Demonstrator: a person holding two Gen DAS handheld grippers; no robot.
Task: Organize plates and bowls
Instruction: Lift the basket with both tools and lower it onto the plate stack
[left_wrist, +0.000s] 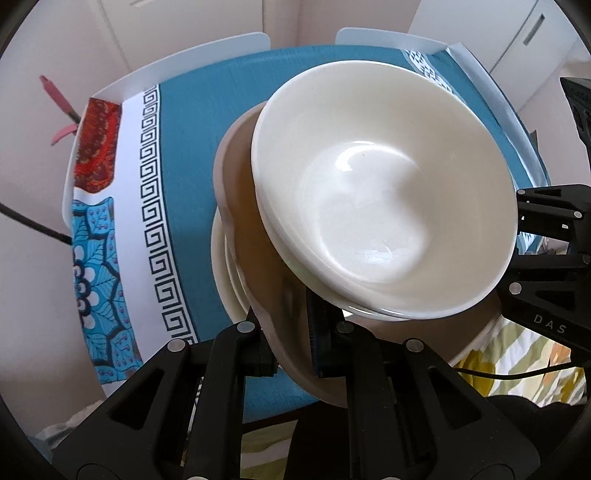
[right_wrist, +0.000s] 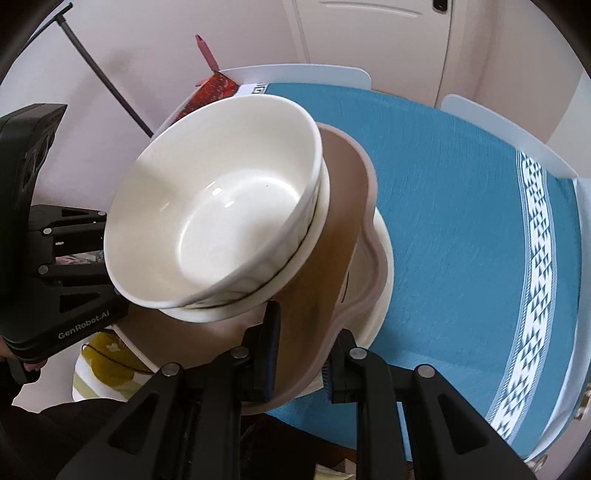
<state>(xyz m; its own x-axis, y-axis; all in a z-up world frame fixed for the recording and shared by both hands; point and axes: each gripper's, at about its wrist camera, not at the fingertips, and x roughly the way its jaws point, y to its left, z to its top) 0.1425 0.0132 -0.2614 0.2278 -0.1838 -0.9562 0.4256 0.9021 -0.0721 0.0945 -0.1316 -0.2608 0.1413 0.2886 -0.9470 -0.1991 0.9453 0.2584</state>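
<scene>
The desk under its blue cloth is cut off at the picture edges, and the stacked dishes hide much of its near side. The bottom of the stack is hard to make out: a white plate shows only as a rim peeping out under a tan plate. On the tan plate sit two nested white bowls, the lower bowl seen only as a rim around the upper bowl, whose inside holds nothing visible. A white chair back stands at the far side of the desk.

The left gripper has its fingers pinching the near edge of the tan plate. The right gripper has its fingers pinching the tan plate's edge from the other side.
</scene>
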